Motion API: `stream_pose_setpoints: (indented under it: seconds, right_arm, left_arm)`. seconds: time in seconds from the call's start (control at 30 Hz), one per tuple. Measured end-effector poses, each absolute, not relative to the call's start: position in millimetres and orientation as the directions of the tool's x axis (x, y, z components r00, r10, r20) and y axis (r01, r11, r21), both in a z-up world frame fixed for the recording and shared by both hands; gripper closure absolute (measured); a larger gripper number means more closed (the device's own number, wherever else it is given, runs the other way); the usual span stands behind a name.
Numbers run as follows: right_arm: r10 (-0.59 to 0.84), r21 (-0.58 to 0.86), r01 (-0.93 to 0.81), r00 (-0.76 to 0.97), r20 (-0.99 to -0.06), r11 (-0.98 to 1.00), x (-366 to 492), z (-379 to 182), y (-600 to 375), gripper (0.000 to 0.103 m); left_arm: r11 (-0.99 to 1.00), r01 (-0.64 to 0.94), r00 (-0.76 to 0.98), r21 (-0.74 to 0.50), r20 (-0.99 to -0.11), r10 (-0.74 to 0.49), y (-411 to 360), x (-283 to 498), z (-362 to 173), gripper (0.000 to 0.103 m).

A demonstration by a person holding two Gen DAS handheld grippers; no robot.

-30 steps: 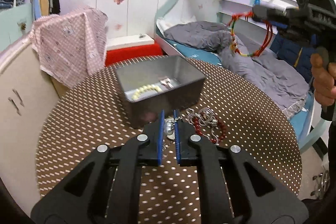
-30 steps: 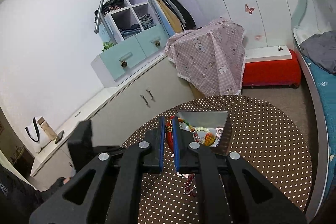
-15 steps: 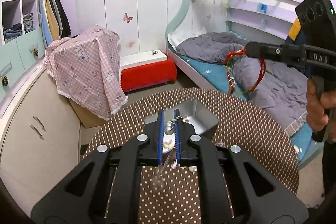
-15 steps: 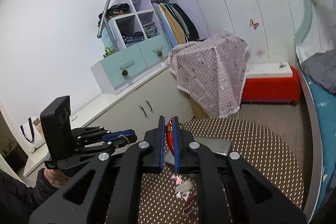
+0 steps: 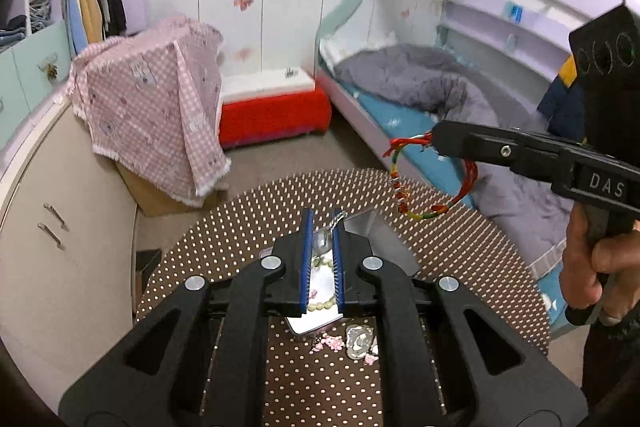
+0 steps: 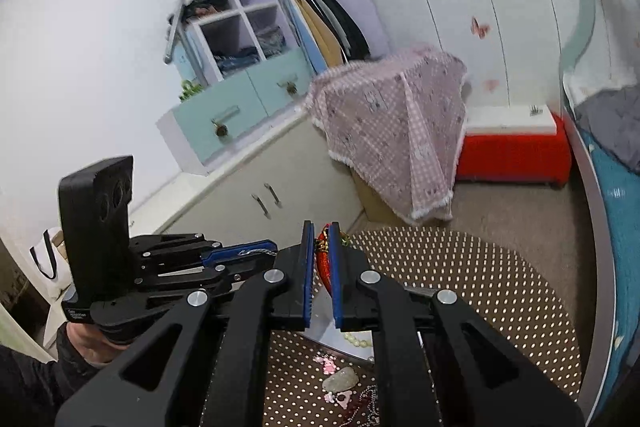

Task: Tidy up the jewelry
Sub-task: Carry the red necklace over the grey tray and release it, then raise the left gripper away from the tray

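Note:
My left gripper [image 5: 320, 227] is shut on a silver chain necklace [image 5: 335, 221] and holds it above the grey metal box [image 5: 382, 241], which has a pale bead bracelet [image 5: 322, 303] inside. My right gripper [image 6: 320, 231] is shut on a red, yellow and green woven bracelet [image 5: 408, 201], which hangs high over the table's far right. The left gripper also shows in the right wrist view [image 6: 256, 251], with the chain between its blue pads. Pink charms [image 5: 332, 343] and a silver pendant [image 5: 359, 337] lie on the dotted brown table [image 5: 460, 247] in front of the box.
A cabinet [image 5: 68, 239] stands left of the round table. A pink checked cloth [image 5: 160, 107] covers something behind it. A red bench [image 5: 276, 115] and a bunk bed [image 5: 420, 95] are beyond. More jewelry [image 6: 344, 383] lies on the table below the right gripper.
Both grippers have risen higher above the table with their jewelry. The box now sits under the left gripper's fingers, and the right gripper with the woven bracelet has dropped lower in the left view.

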State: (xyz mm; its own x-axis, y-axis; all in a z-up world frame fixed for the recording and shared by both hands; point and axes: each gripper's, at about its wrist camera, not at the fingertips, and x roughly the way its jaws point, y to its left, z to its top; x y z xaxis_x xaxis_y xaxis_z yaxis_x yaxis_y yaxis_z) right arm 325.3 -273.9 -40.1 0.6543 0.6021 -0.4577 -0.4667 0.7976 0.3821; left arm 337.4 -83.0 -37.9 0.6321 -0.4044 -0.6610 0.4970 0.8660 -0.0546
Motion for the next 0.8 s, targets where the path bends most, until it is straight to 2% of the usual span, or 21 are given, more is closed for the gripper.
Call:
stream_pose_setpoints:
  seconds: [0.1,0.17,0.2,0.23,0.3,0.33,0.37,0.5,0.8]
  right_arm:
    - [0.588,0.41,-0.422,0.621,-0.519,0.808,345.1,-59.5,-272.7,0.097]
    - [0.583,0.429,-0.396,0.589,-0.56,0.812,355.2,-70.9,-270.7,0.094]
    - [0.572,0.43,-0.379,0.582,-0.578,0.82,358.8,-74.8,-268.6,0.094]
    - [0.554,0.43,-0.352,0.58,-0.597,0.832,361.7,-79.6,-270.1,0.092]
    - [0.541,0.441,-0.32,0.581,-0.608,0.839,363.5,-82.1,-274.6,0.069]
    - [0.523,0.435,-0.3,0.596,-0.61,0.849,362.2,-81.4,-276.8,0.04]
    - [0.51,0.429,-0.29,0.613,-0.604,0.856,360.5,-79.8,-277.9,0.02]
    - [0.468,0.42,-0.246,0.663,-0.584,0.873,352.7,-73.2,-285.9,0.008]
    - [0.442,0.398,-0.241,0.699,-0.561,0.885,339.4,-59.0,-284.8,0.008]
  left_arm:
    - [0.86,0.509,0.567,-0.037,-0.737,-0.368,-97.2,357.9,-55.8,0.092]
    - [0.859,0.511,0.522,-0.019,-0.787,-0.328,-106.3,370.4,-67.9,0.058]
    - [0.869,0.495,0.524,-0.011,-0.793,-0.309,-106.9,374.7,-71.9,0.022]
    - [0.879,0.478,0.54,-0.001,-0.789,-0.294,-105.9,376.2,-72.1,0.011]
    - [0.889,0.458,0.544,0.004,-0.792,-0.277,-102.9,378.4,-74.8,0.011]
    - [0.892,0.452,0.545,0.002,-0.792,-0.274,-101.2,378.3,-75.8,0.011]
    - [0.9,0.436,0.553,0.007,-0.791,-0.261,-97.9,378.2,-76.0,0.011]
    - [0.917,0.399,0.583,0.014,-0.776,-0.242,-85.8,372.4,-73.0,0.011]
    - [0.937,0.347,0.643,0.05,-0.74,-0.199,-71.9,359.0,-63.8,0.009]
